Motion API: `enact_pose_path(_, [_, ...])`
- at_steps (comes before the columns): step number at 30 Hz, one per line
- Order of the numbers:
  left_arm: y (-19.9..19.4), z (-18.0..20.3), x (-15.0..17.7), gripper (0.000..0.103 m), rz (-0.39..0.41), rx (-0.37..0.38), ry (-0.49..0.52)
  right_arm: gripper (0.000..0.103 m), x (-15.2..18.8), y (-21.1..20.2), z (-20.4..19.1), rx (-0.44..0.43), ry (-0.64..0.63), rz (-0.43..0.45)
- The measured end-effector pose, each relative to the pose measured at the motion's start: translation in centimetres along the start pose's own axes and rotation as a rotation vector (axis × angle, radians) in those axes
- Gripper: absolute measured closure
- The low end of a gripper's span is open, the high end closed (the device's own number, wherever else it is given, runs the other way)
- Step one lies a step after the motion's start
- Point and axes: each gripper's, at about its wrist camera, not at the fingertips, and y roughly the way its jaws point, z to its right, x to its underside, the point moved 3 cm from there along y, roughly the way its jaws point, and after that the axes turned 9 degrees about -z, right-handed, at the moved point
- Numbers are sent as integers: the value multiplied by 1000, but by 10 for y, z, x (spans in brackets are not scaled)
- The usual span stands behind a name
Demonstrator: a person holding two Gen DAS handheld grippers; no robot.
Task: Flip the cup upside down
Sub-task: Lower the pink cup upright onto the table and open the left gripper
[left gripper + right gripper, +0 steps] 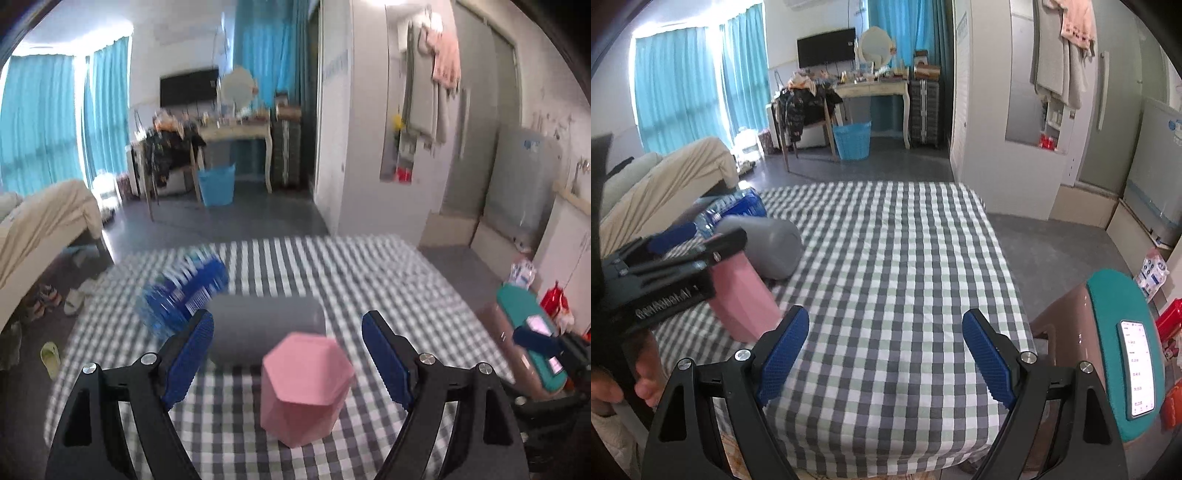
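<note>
A pink faceted cup (304, 387) stands on the checked tablecloth (388, 280) with its closed hexagonal end up. It sits between the fingers of my left gripper (287, 332), which is open and not touching it. The cup also shows in the right wrist view (746, 299), partly hidden behind the left gripper (683, 240). My right gripper (884, 328) is open and empty over the cloth, to the right of the cup.
A grey cylinder (266, 332) lies on its side just behind the cup, with a blue-labelled water bottle (181, 295) beyond it. A teal stool with a phone (1134, 354) stands off the table's right edge. A bed is at the left.
</note>
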Motion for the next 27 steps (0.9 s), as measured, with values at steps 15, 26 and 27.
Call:
enact_pose_path(15, [-92,-56,58,2,166,-131,-97,12,28,-56,-44,-39,-50,208])
enact_pose_path(26, [-100,-60,85,2,153,-146,-104,0,35,-64,-56,-52,-51,265])
enact_pose_path(27, [-100,-59,85,2,153,-145,-104,0,34,-66,-57,-53,-52,271])
